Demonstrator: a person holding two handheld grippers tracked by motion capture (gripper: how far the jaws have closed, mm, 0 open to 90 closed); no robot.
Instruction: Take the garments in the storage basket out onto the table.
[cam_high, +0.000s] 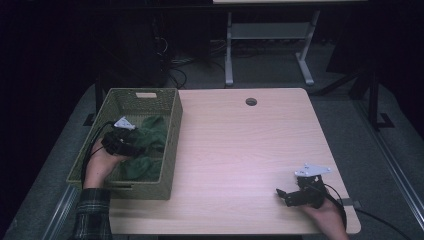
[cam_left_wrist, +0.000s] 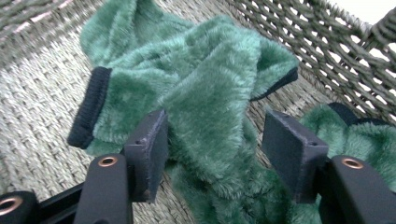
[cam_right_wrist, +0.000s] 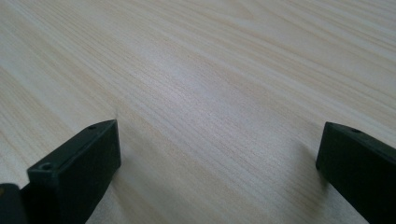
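green fleece cloth (cam_left_wrist: 210, 93), olive woven basket (cam_high: 172, 150)

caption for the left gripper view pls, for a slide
Left gripper straddles a fold of green fleece garment inside the woven basket, jaws not yet pressed on it.

The left claw (cam_high: 134, 146) sat inside the woven basket (cam_high: 175, 130), down on the green fleece (cam_high: 150, 132). The right claw (cam_high: 283, 194) rested low over the bare table (cam_high: 240, 150), well apart.

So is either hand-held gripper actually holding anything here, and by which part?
Nothing is gripped yet. The left hand-held gripper straddles a fold of the green fleece garment in the basket, pads not clamped. The right hand-held gripper is open over the table.
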